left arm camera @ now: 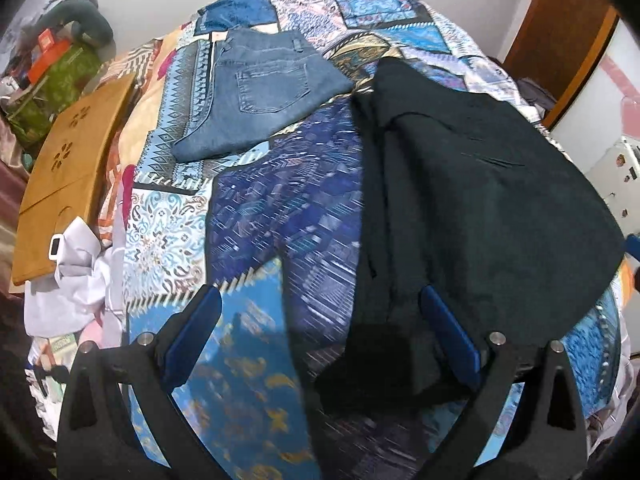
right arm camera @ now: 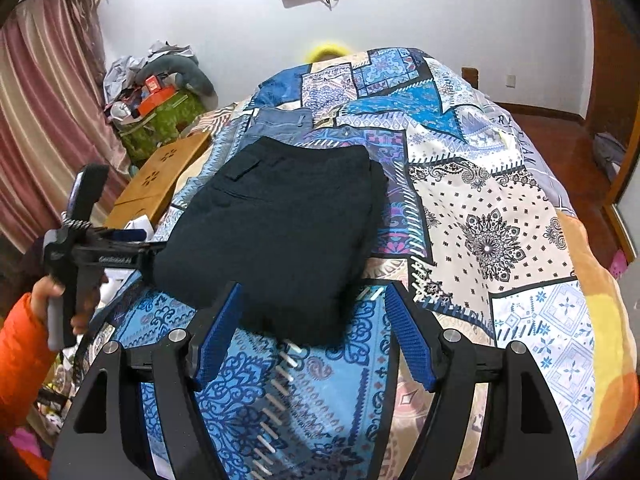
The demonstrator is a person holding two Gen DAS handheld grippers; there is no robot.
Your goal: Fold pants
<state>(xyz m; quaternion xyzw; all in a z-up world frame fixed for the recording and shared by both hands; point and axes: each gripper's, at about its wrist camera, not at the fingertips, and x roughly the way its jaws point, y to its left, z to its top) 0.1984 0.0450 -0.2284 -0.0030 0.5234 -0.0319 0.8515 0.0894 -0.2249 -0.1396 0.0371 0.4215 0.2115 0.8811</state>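
Dark folded pants point(right arm camera: 280, 224) lie flat on the patterned bed cover point(right arm camera: 492, 240). My right gripper point(right arm camera: 313, 288) stands open over their near edge, and its pads do not press on the cloth. In the left wrist view the dark pants point(left arm camera: 472, 184) fill the right side. My left gripper point(left arm camera: 320, 296) is open there, with a corner of the dark cloth between its jaws beside the right finger point(left arm camera: 448, 332). From the right wrist view the left gripper point(right arm camera: 140, 246) sits at the pants' left edge, held by a hand in an orange sleeve point(right arm camera: 20, 352). Folded blue jeans point(left arm camera: 260, 92) lie farther back.
A wooden lap desk point(left arm camera: 68, 168) leans along the bed's left side, with crumpled white cloth point(left arm camera: 76, 276) below it. A cluttered pile with a green box point(right arm camera: 164, 120) stands by the pink curtain point(right arm camera: 36, 128). The bed's right edge drops to a wooden floor point(right arm camera: 560, 136).
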